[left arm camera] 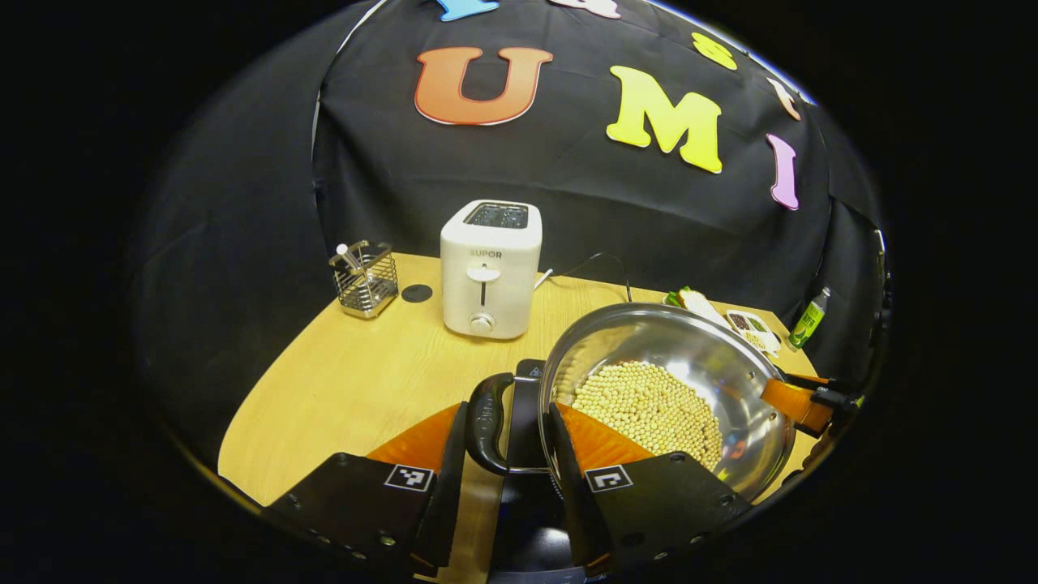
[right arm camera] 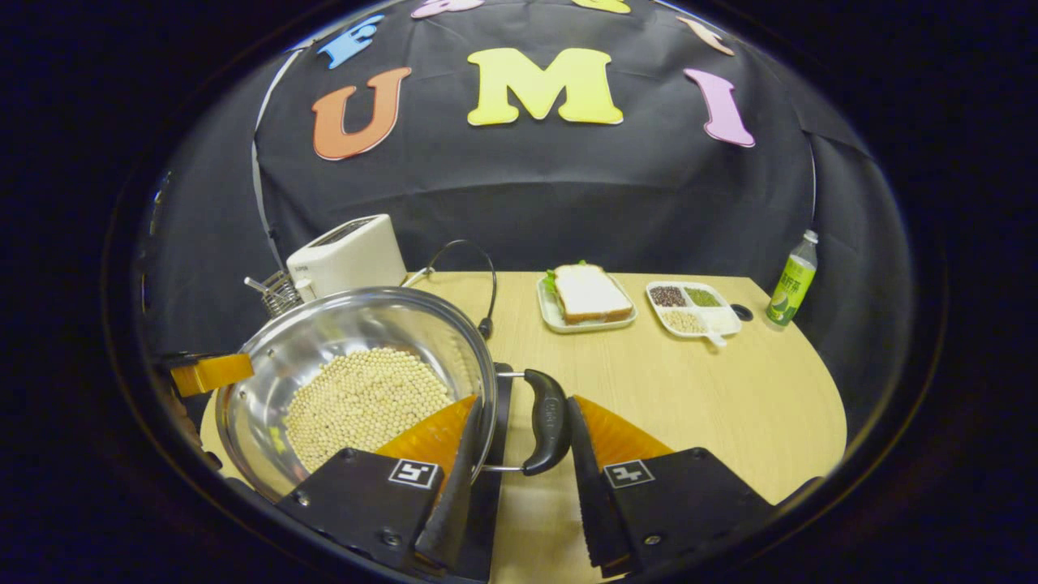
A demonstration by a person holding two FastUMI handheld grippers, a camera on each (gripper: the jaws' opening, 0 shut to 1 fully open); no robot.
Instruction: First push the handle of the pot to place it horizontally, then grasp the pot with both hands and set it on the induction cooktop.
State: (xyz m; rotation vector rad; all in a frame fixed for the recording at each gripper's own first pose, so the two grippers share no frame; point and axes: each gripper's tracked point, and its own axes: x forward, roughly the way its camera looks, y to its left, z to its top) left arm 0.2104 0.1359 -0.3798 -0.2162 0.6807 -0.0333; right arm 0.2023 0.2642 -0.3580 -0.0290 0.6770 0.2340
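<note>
A steel pot (left arm camera: 689, 357) half full of pale beans sits over the black induction cooktop (left arm camera: 529, 375) at the table's near edge; I cannot tell whether it rests on it or hangs just above. My left gripper (left arm camera: 509, 415) is shut on the pot's black loop handle (left arm camera: 489, 422), one finger outside the loop and one against the rim. At the pot's far side is the right gripper (left arm camera: 811, 401). In the right gripper view, my right gripper (right arm camera: 525, 407) clamps the other black handle (right arm camera: 547, 422) of the pot (right arm camera: 357, 341) the same way, with the cooktop (right arm camera: 500, 405) beneath and the left gripper (right arm camera: 212, 373) beyond.
A white toaster (left arm camera: 491, 268) and a wire utensil rack (left arm camera: 365, 280) stand at the back left. A sandwich on a plate (right arm camera: 588, 296), a divided tray of grains (right arm camera: 693, 308) and a green bottle (right arm camera: 793, 280) line the back right. A black cable (right arm camera: 478, 268) loops behind the pot.
</note>
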